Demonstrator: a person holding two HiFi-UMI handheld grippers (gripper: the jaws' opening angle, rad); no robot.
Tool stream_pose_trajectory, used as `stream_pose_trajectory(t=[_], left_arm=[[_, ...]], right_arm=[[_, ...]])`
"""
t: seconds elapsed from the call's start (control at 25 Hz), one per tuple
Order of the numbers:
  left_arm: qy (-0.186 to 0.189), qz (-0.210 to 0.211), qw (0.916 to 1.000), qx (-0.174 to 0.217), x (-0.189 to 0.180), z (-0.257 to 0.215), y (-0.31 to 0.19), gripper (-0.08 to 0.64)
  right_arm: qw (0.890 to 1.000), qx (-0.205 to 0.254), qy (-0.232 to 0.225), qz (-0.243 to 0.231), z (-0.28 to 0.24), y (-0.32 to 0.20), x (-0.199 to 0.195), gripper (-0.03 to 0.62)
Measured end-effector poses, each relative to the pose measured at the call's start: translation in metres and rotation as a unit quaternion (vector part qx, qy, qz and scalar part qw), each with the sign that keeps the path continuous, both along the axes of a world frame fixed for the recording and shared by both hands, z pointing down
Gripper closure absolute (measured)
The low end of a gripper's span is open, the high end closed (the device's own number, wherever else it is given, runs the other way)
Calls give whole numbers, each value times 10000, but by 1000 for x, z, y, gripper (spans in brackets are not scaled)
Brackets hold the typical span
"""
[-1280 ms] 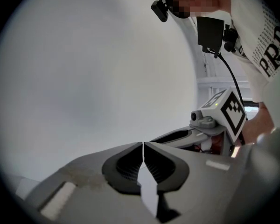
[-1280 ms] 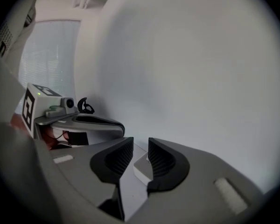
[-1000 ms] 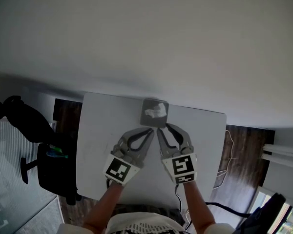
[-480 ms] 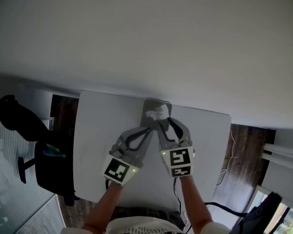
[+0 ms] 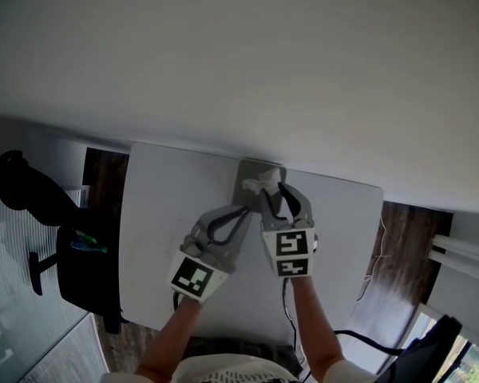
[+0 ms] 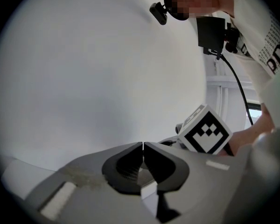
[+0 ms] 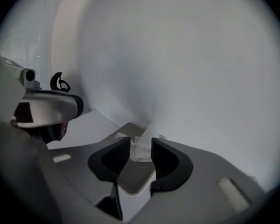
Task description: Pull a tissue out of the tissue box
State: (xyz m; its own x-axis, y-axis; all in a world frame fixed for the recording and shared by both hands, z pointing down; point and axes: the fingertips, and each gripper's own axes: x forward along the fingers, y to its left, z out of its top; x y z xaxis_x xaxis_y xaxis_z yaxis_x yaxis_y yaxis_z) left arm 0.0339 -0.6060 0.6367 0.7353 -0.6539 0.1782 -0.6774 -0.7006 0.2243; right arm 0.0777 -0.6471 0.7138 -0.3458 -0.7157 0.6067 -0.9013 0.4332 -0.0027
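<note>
right gripper [image 5: 276, 199] jaws just opened wide, straddling white tissue [image 7: 143, 143] tuft; pads not pressing. Tuft stands in slot of grey square tissue box [image 5: 247, 171] at far edge of table [image 5: 164, 214]. Pinch low on tuft, pull straight up. Tissue thin, crumpled, likely tears; box may lift. left gripper [image 6: 143, 146] jaws together, empty.

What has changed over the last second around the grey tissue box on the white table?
The right gripper moved forward to the grey tissue box. Its jaws have just been opening and now straddle the white tissue without pinching it. The left gripper stays shut and empty near the box, which has not moved.
</note>
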Motion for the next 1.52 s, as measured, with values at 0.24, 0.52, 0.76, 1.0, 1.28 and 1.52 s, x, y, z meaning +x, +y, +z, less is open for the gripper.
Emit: stream_pose_trajectory(t=[0.24,0.52,0.76,1.0,1.28,1.52], left_arm=[[84,71,9999,-44,6,3,1,561],[94,40,9999,-94,3,6,0,561],[69,57,9999,-65,5,4,2,561],[129,66,9999,-32,8,-6,4,561],[160,96,9997,152,8,-33,16,561],[185,132,9993,309,8,-59,34,561]], right_arm=[[9995,-69,190,250,11,-1,10,571],[9993,-5,-26,383,6,1,17,583],[9991,-13,-169,376,-1,4,17,583],[9990,42,-286,337,-13,6,13,583],[9991,139,-260,297,-42,22,16,583],[9986,276,-384,251,-74,43,14,583]])
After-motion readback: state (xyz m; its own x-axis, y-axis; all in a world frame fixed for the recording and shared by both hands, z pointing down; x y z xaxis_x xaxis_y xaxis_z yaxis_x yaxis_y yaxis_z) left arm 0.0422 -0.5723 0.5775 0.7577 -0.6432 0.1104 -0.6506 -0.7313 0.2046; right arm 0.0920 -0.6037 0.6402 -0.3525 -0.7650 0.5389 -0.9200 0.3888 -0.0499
